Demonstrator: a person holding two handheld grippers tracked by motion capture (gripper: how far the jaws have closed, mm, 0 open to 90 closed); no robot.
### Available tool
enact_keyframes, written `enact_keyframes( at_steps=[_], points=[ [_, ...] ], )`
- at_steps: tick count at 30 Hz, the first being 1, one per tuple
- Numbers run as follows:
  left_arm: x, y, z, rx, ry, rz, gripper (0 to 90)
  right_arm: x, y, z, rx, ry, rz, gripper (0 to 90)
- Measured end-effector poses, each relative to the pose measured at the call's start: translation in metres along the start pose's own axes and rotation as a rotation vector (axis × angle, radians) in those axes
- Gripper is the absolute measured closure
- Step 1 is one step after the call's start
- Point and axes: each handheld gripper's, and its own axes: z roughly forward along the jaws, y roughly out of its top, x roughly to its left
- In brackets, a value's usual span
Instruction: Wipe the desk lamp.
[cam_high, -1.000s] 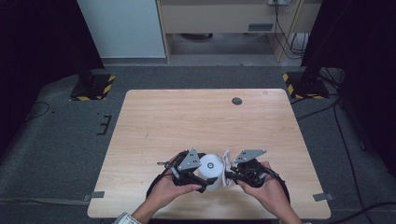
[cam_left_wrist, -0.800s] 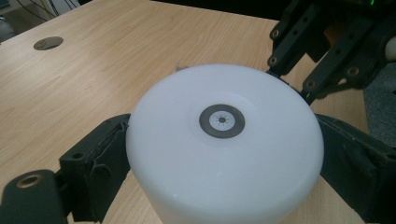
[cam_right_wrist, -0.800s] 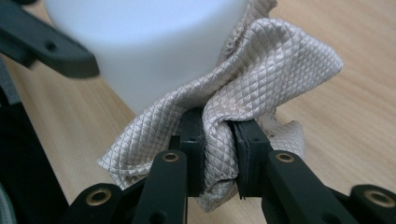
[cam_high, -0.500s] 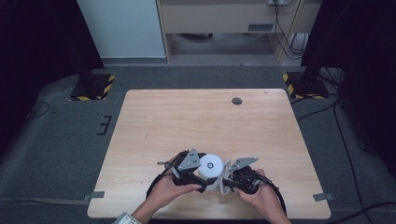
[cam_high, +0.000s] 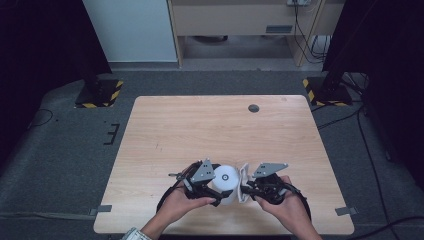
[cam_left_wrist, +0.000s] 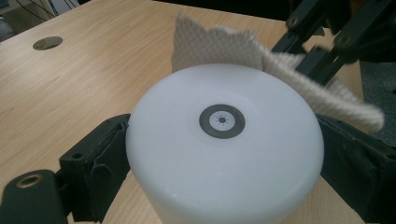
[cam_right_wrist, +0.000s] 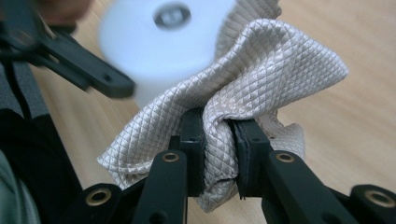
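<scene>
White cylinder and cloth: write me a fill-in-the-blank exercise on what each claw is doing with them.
1. The left claw grips the white ____ from both sides.
2. The right claw is shut on a quilted beige ____.
3. The cloth is pressed against the cylinder's ____.
4. The cylinder stands on a ____ table.

Missing words: cylinder; cloth; side; wooden

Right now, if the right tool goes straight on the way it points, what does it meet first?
Probably the white cylinder. The right tool holds the quilted cloth just in front of it; whether the cloth already touches is unclear.
</scene>
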Motion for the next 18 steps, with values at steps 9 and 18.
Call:
enact_keyframes(
  at_steps=[9, 18],
  points=[
    [0.000, 0.000, 0.000, 0.000, -0.001, 0.001, 8.3, 0.002, -0.004, 0.006, 0.025, 0.006, -0.021, 76.1],
    [0.000, 0.000, 0.000, 0.001, 0.000, 0.001, 8.3, -0.001, -0.017, 0.025, 0.083, 0.016, -0.003, 76.1]
  ],
)
